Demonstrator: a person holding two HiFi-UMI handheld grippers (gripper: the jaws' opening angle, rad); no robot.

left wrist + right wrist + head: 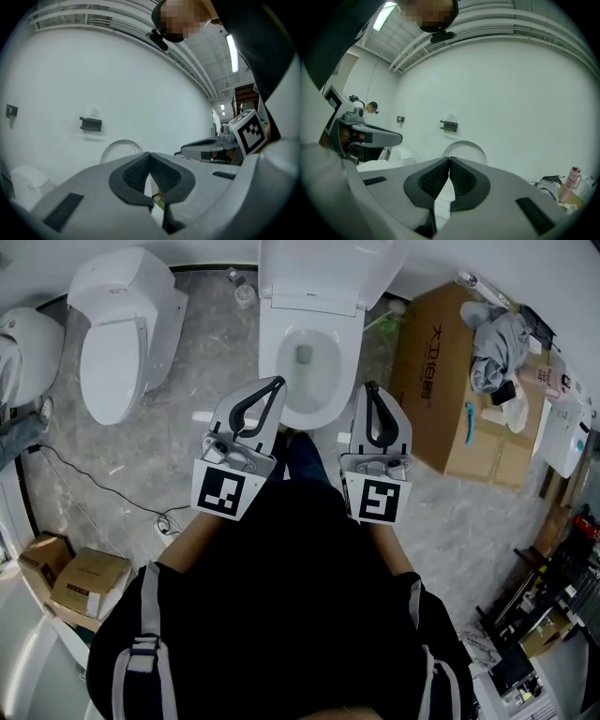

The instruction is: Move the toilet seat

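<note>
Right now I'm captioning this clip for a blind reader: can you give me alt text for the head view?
From above: a person holds the left gripper and right gripper, fingers shut and empty, before an open white toilet. A closed toilet stands at picture left, a cardboard box at right.

I see a grey marbled floor [187, 381] across the head view, with a white toilet [122, 334] at upper left, a big cardboard box [441, 399] at right and small cartons [80, 582] at lower left. The left gripper view gives me a plain white wall [117, 79], a dark bracket [90, 123] at left and a lit ceiling tube light [231, 51] at upper right.
</note>
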